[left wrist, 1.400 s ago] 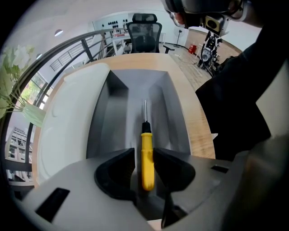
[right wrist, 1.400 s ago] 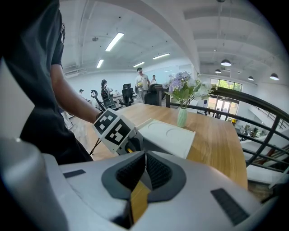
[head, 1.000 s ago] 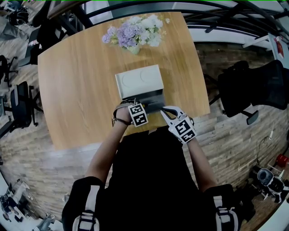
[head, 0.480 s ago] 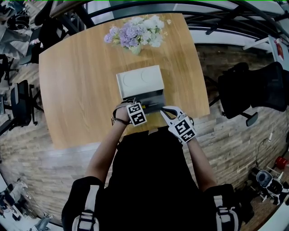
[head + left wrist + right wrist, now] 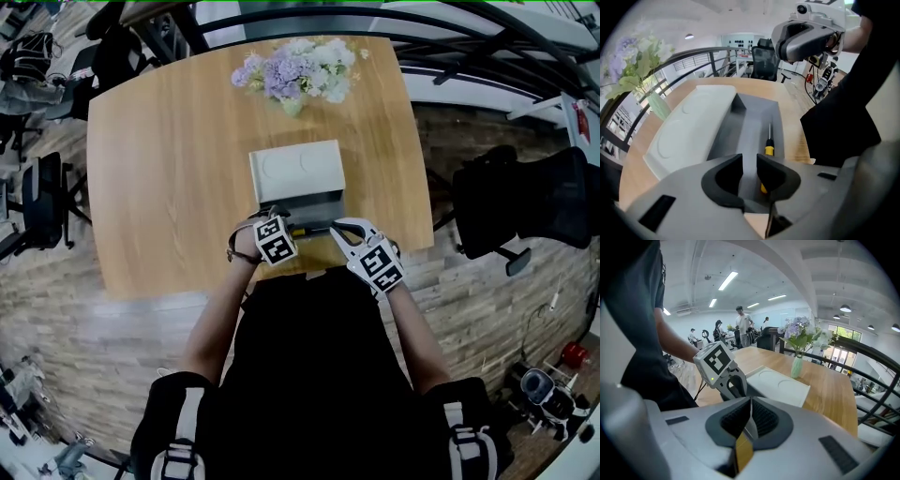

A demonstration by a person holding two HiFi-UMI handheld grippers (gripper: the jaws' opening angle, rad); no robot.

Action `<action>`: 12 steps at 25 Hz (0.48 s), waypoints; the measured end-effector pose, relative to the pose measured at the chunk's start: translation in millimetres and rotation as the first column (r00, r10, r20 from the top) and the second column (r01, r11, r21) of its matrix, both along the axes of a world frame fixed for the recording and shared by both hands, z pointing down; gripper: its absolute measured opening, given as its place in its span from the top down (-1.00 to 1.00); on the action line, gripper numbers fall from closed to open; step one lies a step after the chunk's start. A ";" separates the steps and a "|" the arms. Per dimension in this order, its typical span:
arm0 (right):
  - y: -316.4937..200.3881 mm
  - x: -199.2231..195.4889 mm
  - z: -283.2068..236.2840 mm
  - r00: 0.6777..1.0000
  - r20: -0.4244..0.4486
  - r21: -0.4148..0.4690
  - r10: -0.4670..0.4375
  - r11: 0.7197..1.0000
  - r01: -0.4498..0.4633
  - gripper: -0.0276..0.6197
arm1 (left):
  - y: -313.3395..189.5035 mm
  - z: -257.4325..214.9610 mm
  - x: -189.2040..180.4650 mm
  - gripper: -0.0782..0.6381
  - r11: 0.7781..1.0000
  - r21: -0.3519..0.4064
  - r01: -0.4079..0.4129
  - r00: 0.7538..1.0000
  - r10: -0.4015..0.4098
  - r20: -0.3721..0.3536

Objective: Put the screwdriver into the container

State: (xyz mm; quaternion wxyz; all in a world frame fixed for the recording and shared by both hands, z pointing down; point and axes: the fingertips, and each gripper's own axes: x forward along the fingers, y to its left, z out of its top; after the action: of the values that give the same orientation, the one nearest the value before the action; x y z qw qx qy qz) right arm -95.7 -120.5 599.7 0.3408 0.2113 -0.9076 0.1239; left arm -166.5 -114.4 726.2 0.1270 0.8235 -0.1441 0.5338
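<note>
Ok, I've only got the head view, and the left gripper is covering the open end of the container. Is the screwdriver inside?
Observer: Yes. The left gripper view shows the screwdriver lying flat on the grey floor of the container.
Operator: Is the left gripper holding it?
Observer: No. The left gripper has nothing between its jaws. They are apart and closing, and the yellow handle passes behind one of them.
Operator: And the right gripper?
Observer: In its own view the right gripper has its jaws together, with nothing in them.
</note>
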 end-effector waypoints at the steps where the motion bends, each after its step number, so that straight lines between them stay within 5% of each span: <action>1: -2.0 -2.6 -1.2 1.000 -0.001 0.004 -0.014 1.000 0.014 0.83 | -2.7 -3.6 -0.8 0.52 1.000 0.010 0.030 0.999 -0.029 -0.019; 6: -9.6 -9.4 -7.5 0.998 0.022 0.015 -0.052 0.999 0.052 0.83 | -11.7 -29.3 -0.9 0.69 0.987 0.035 0.159 0.978 -0.152 -0.140; 12: -9.9 -8.9 -11.7 0.995 0.019 0.031 -0.100 0.995 0.100 0.83 | -20.1 -68.6 -6.1 0.72 0.942 0.067 0.328 0.908 -0.295 -0.296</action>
State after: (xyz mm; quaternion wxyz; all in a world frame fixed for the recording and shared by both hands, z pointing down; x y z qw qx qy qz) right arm -104.7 -130.4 588.0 0.3341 0.1694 -0.9223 0.0952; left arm -172.6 -134.5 657.5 0.1822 0.8634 -0.2846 0.3747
